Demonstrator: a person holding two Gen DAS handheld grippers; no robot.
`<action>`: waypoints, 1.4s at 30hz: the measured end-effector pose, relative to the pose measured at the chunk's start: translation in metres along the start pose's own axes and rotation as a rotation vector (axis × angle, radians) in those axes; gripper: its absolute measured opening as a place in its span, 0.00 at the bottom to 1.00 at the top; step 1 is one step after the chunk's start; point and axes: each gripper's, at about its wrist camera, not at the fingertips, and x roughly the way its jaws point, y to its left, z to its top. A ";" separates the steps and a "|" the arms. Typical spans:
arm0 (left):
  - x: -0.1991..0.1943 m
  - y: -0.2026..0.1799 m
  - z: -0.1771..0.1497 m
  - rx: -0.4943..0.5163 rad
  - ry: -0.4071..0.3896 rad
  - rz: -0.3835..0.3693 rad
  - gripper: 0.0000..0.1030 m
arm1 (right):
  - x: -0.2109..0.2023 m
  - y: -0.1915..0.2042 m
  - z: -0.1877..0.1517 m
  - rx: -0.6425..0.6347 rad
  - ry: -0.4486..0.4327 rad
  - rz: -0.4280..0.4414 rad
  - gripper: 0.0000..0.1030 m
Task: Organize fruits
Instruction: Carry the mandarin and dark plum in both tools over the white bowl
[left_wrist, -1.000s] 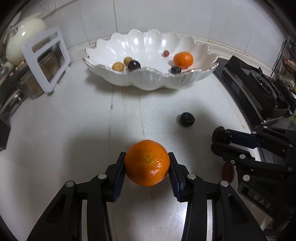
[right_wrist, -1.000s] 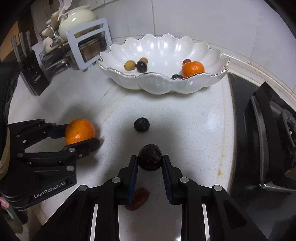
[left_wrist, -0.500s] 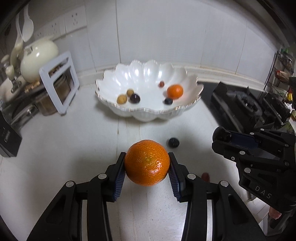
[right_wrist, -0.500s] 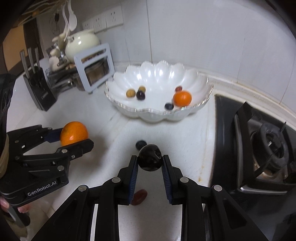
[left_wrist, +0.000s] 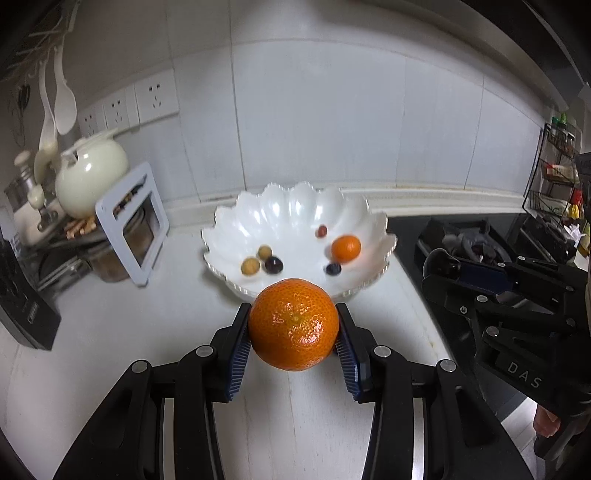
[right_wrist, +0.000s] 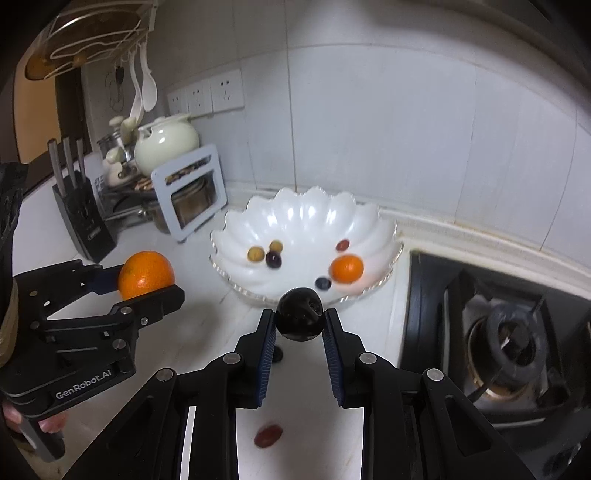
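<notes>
Orange mandarin (left_wrist: 293, 324) in left tool (left_wrist: 293, 332), black plum (right_wrist: 300, 314) in right tool (right_wrist: 300, 332).

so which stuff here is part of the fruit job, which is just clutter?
Job:
- orange in left gripper
- dark plum in right gripper
- white bowl
- red fruit on counter

Clutter:
- knife block
- teapot
- stove

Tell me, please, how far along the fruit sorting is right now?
Done: six fruits lie in the white bowl. In hand: the left gripper holds an orange, the right gripper a dark plum. Left: a red fruit on the counter.
</notes>
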 end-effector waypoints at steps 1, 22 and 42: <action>-0.001 0.000 0.003 0.001 -0.010 0.003 0.42 | -0.001 -0.001 0.003 -0.001 -0.008 -0.001 0.27; 0.043 0.012 0.048 -0.014 0.000 0.026 0.42 | 0.045 -0.022 0.047 -0.008 0.017 -0.035 0.27; 0.126 0.021 0.056 -0.017 0.155 0.009 0.42 | 0.116 -0.036 0.055 0.001 0.167 -0.035 0.27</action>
